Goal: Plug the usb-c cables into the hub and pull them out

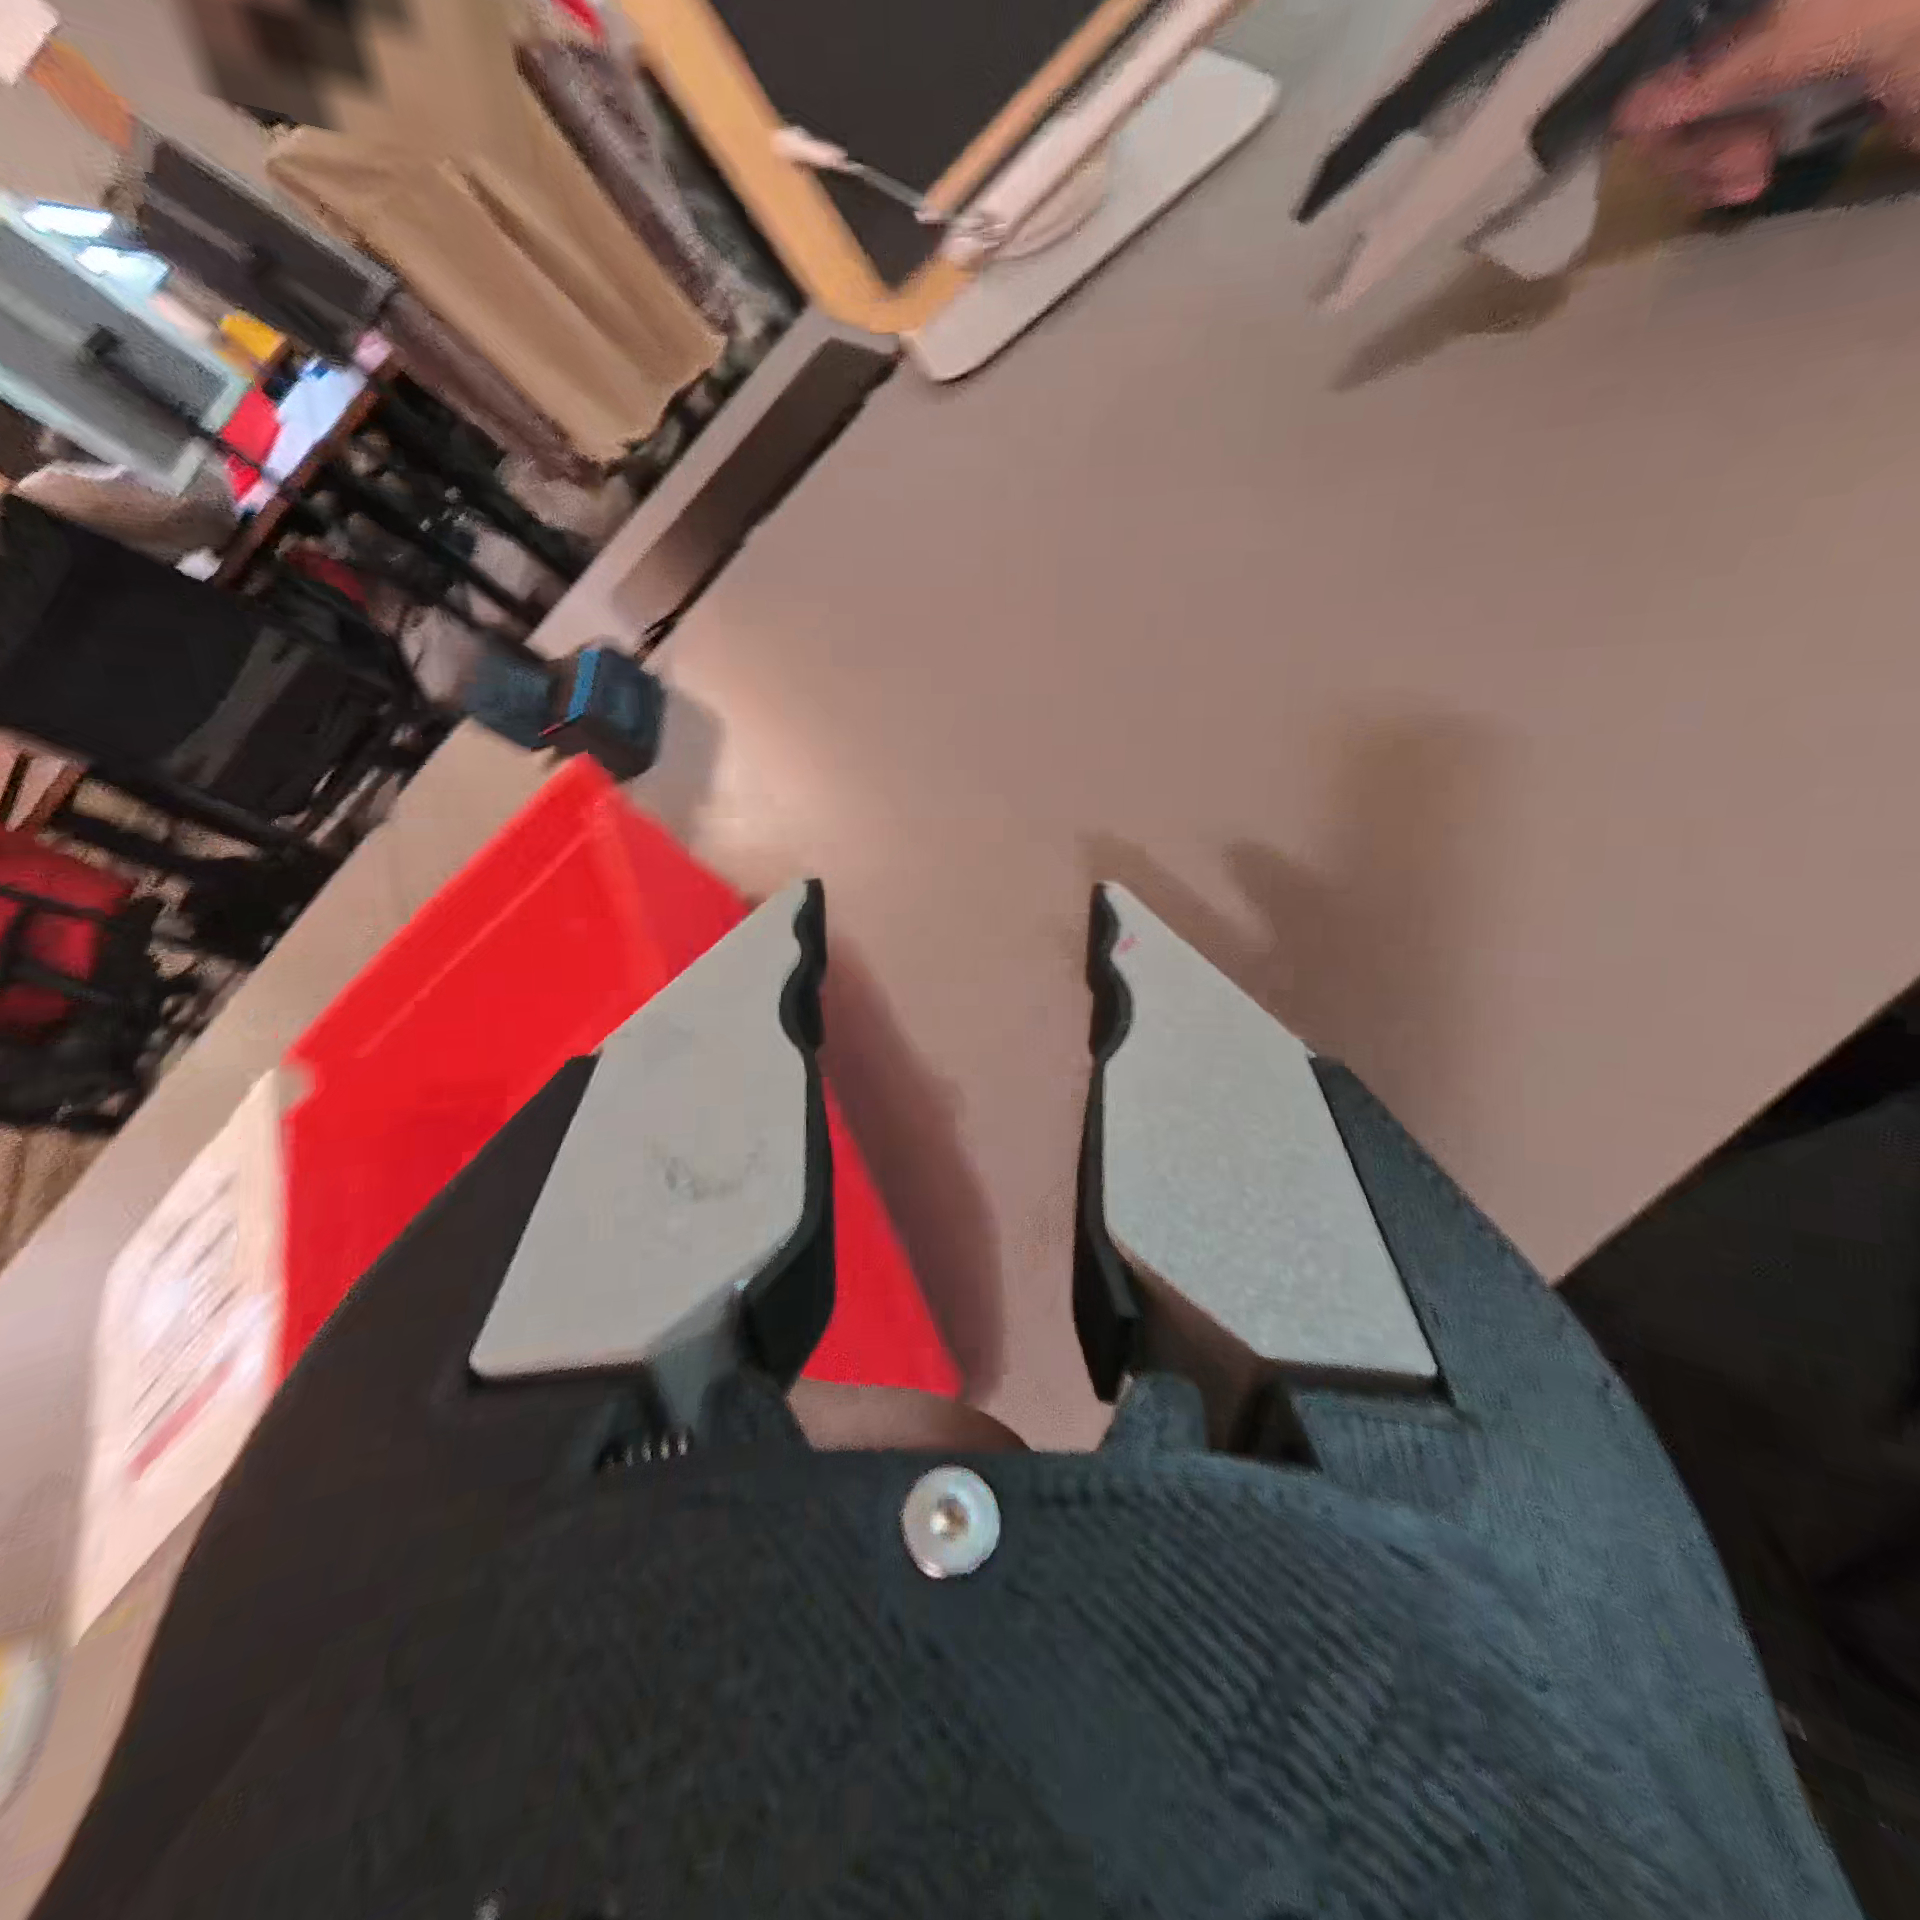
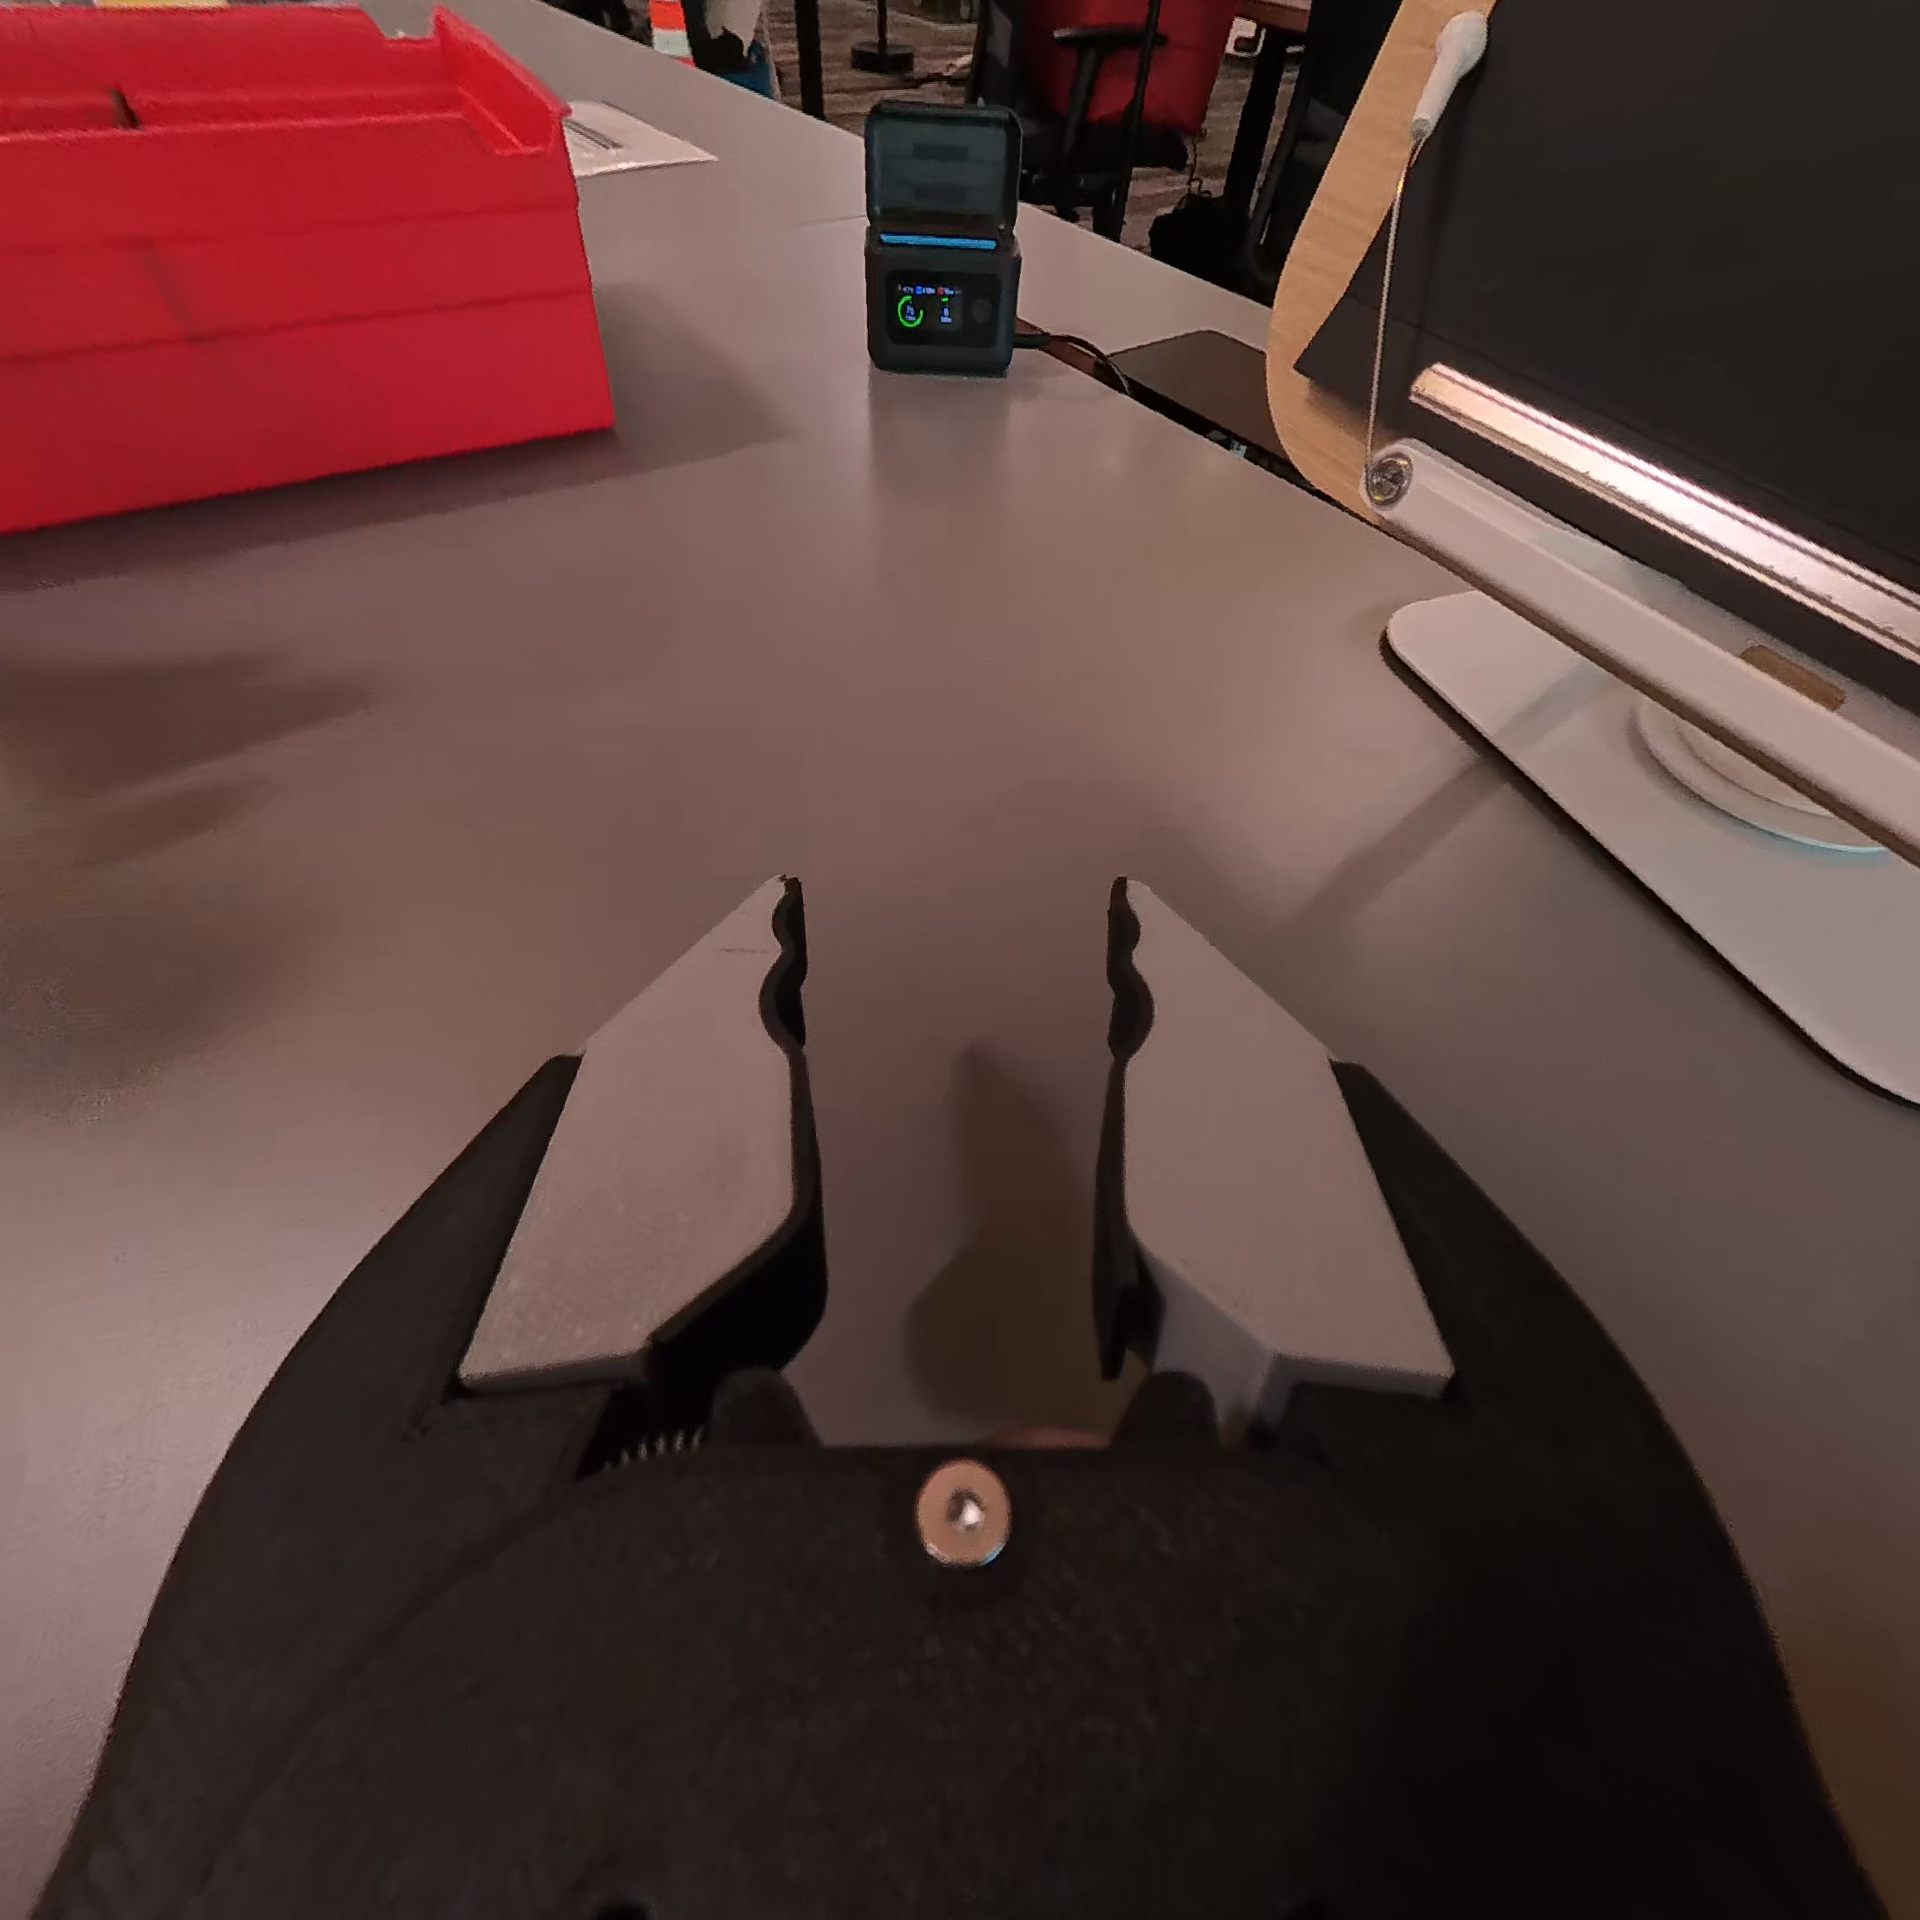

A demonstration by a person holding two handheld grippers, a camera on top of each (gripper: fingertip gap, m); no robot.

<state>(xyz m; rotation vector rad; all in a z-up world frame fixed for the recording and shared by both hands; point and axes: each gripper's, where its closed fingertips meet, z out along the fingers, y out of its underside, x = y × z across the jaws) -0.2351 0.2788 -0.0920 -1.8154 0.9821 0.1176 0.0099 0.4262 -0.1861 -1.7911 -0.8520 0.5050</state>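
Nearest me, my right gripper (image 2: pixel 954 883) has its fingers spread with nothing between them, hanging over bare tabletop (image 2: pixel 935 644). My left gripper (image 1: pixel 956 888) is the same, fingers parted and empty, tilted over the tabletop with its left finger overlapping the red bin (image 1: pixel 499 987) in the picture. Beside that bin, toward the near left edge, lies a white sheet with print (image 1: pixel 187 1320), badly blurred. Farther out, in the right wrist view, the red bin sits toward the far left corner, and to its right, near the far edge, stands the hub (image 2: pixel 942 312): a small dark cube with a lit little screen on its front, a blue band on top and a raised lid. A thin dark lead runs off its right side toward the edge; I cannot tell whether any usb-c cable is plugged in. On the right stands a monitor (image 2: pixel 1662 260) on a pale flat base (image 2: pixel 1558 748). Beyond the tabletop I make out chairs (image 2: pixel 1122 73) and desks.
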